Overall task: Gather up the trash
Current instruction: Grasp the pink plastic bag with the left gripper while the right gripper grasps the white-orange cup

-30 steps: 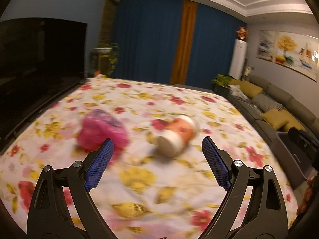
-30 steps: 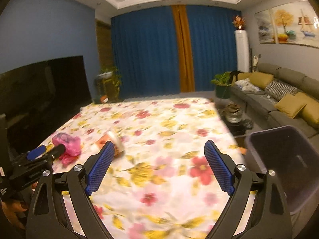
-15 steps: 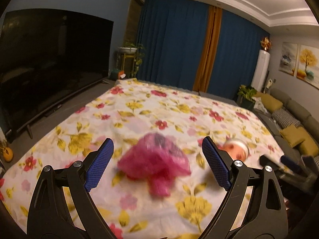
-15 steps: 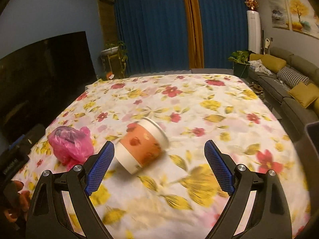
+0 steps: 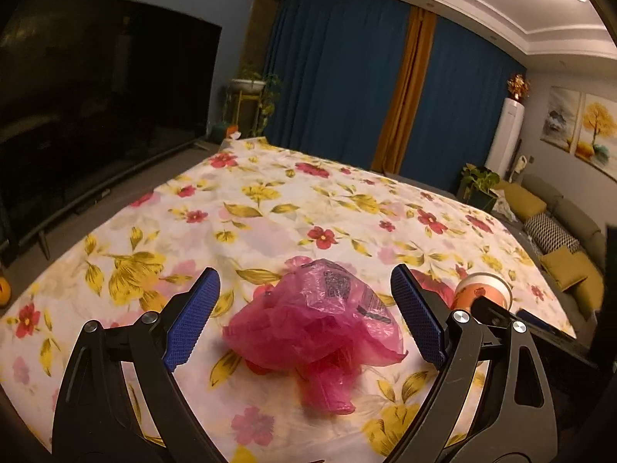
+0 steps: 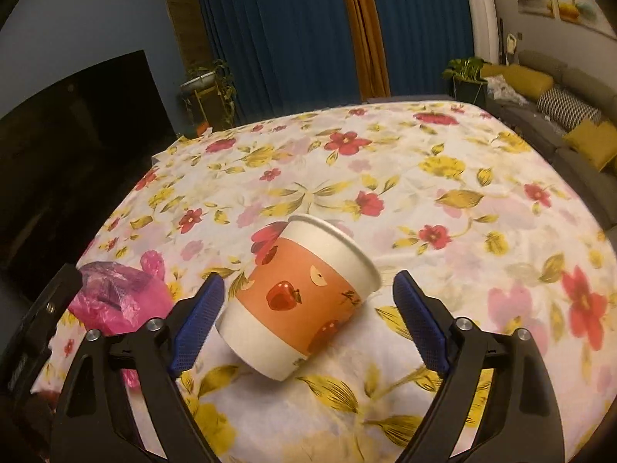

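We see a floral tablecloth [image 5: 270, 208] covering the table. On it lies a crumpled pink plastic bag [image 5: 314, 324] between the wide-open pads of our left tool [image 5: 304, 320], untouched; its dark print is unreadable. Only the right view shows the tipped paper cup [image 6: 299, 297] fully: white, orange band, apple pictures, lying between the spread, empty right tool [image 6: 308, 320].

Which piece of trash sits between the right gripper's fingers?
The paper cup, on its side between the open right gripper; the pink plastic bag lies before the left gripper.
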Demonstrator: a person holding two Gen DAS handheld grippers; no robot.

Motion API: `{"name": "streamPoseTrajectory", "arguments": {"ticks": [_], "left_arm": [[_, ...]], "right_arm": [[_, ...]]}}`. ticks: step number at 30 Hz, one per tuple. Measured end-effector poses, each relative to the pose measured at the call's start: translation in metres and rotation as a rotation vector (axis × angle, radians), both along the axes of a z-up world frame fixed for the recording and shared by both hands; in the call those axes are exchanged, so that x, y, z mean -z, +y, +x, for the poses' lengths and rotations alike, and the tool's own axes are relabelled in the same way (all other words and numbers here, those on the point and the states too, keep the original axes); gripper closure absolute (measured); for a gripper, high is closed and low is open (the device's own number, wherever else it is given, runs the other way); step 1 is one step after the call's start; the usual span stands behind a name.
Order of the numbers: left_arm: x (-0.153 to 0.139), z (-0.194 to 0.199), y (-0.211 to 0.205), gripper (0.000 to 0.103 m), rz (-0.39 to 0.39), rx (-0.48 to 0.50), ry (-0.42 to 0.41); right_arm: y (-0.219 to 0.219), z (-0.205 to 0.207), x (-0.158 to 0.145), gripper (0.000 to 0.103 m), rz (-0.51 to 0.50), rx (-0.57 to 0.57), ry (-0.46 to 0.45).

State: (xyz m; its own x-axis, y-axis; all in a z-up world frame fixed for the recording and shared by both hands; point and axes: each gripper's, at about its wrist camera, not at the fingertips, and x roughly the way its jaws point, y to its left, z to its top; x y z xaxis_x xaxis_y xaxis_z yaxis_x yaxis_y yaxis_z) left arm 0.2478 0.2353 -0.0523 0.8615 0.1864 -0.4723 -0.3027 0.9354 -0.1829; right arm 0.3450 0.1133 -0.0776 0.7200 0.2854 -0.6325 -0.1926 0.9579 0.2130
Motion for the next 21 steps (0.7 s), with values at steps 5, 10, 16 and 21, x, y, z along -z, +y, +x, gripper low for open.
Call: {"name": "streamPoseTrajectory", "arguments": {"ticks": [5,10,16,21], "left_arm": [[0.005,0.005,-0.004,0.014,0.025,0.007,0.029],[0.01,0.012,-0.007,0.015,0.036,0.018,0.066],[0.012,0.014,-0.004,0.015,0.014,0.021,0.081],[0.015,0.018,0.0,0.015,-0.009,0.025,0.103]], "right_arm": [[0.003,0.008,0.007,0.024,0.014,-0.018,0.023],[0.006,0.013,0.01,0.027,0.01,-0.046,0.021],[0.008,0.013,0.01,0.027,-0.002,-0.056,0.017],[0.008,0.012,0.009,0.027,-0.019,-0.049,0.007]]}}
